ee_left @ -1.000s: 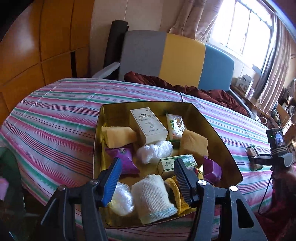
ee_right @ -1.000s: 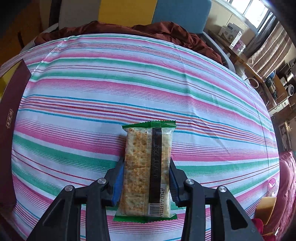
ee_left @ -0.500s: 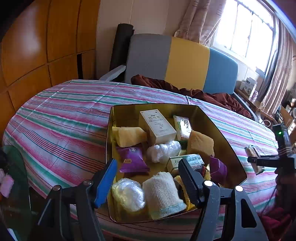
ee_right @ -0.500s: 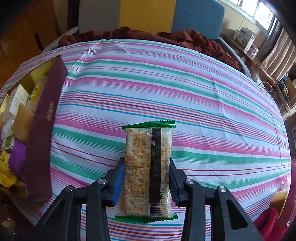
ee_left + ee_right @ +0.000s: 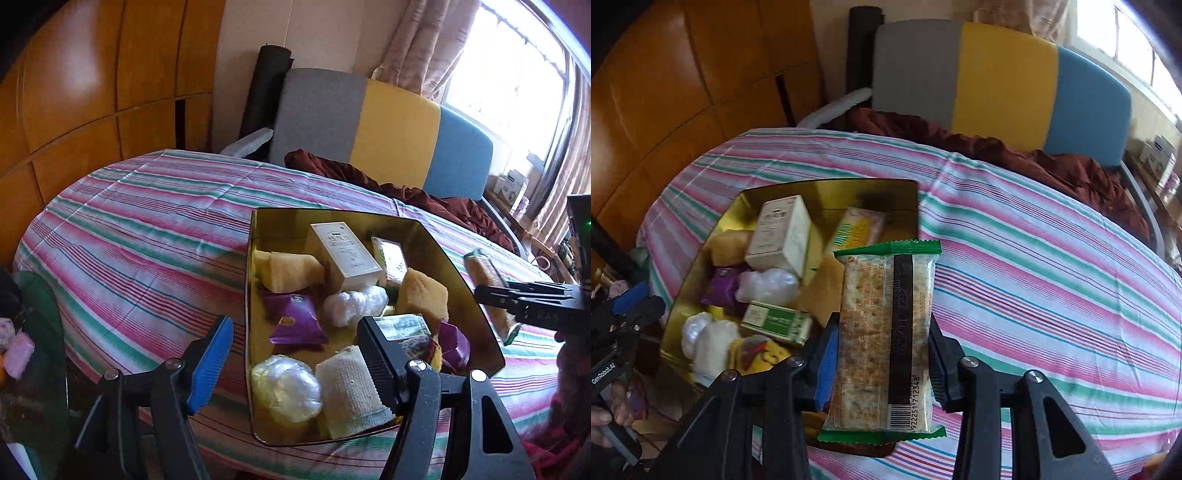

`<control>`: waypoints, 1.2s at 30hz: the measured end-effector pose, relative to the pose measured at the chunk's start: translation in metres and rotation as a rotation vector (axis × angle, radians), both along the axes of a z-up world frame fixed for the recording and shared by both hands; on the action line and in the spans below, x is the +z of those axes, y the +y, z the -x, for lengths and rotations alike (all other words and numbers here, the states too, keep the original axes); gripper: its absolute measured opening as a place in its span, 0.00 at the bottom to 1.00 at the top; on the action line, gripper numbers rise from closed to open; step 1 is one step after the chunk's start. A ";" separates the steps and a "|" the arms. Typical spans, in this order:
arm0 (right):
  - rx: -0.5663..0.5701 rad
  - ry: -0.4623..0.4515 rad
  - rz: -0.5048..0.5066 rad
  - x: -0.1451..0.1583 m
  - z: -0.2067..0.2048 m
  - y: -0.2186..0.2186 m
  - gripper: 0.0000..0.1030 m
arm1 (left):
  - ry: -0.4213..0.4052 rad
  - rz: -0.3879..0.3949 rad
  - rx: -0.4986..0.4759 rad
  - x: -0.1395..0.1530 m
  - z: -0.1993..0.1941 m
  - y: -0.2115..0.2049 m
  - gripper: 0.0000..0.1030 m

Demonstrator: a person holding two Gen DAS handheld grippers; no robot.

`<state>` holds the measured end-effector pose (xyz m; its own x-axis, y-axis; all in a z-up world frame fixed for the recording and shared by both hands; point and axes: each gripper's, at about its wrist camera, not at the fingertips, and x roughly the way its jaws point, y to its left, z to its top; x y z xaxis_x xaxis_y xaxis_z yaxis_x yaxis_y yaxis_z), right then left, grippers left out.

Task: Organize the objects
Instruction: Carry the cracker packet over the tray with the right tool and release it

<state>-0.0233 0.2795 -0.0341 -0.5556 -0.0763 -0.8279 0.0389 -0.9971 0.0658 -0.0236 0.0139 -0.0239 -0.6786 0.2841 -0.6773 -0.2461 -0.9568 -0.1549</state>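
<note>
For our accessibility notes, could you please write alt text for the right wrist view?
The right gripper clamps a green-edged cracker packet, barcode side showing, beside a gold box full of small packets and boxes. The box sits on a striped tablecloth; a grey, yellow and blue sofa stands behind.

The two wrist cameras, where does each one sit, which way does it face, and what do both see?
Left wrist: rides the left gripper, angled down at the gold box on the striped bedspread; jaws open, nothing between them.
Right wrist: rides the right gripper, angled down, jaws shut on a cracker pack; a hand shows at lower left.
Shared: the gold box, the white carton, the bedspread, the grey, yellow and blue headboard, and each other's gripper.
</note>
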 end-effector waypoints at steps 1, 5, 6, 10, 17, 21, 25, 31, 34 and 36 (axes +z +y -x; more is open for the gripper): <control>0.027 -0.003 -0.002 -0.002 0.005 -0.011 0.40 | -0.002 0.000 0.005 0.000 0.000 -0.002 0.68; 0.091 -0.030 -0.004 -0.015 0.023 -0.042 0.40 | -0.013 0.001 0.024 -0.004 0.001 -0.011 0.69; 0.100 -0.037 0.000 -0.019 0.029 -0.048 0.40 | -0.016 0.001 0.027 -0.004 0.001 -0.012 0.69; 0.093 -0.068 0.006 -0.036 0.049 -0.058 0.40 | -0.025 0.000 0.039 -0.008 0.002 -0.017 0.69; 0.052 -0.092 -0.045 -0.051 0.073 -0.064 0.41 | -0.039 0.004 0.047 -0.012 0.004 -0.018 0.73; 0.059 -0.102 -0.097 -0.056 0.074 -0.069 0.43 | -0.045 0.005 0.050 -0.012 0.003 -0.017 0.76; 0.062 -0.090 -0.056 -0.052 0.070 -0.068 0.52 | -0.044 0.009 0.060 -0.011 0.001 -0.016 0.82; 0.067 -0.069 -0.028 -0.045 0.060 -0.068 0.63 | -0.030 0.020 0.070 -0.008 -0.004 -0.012 0.88; 0.054 -0.046 -0.022 -0.040 0.052 -0.066 0.63 | -0.025 0.022 0.075 -0.006 -0.007 -0.012 0.93; 0.042 -0.030 -0.014 -0.036 0.046 -0.064 0.63 | -0.019 0.023 0.082 -0.004 -0.009 -0.011 0.98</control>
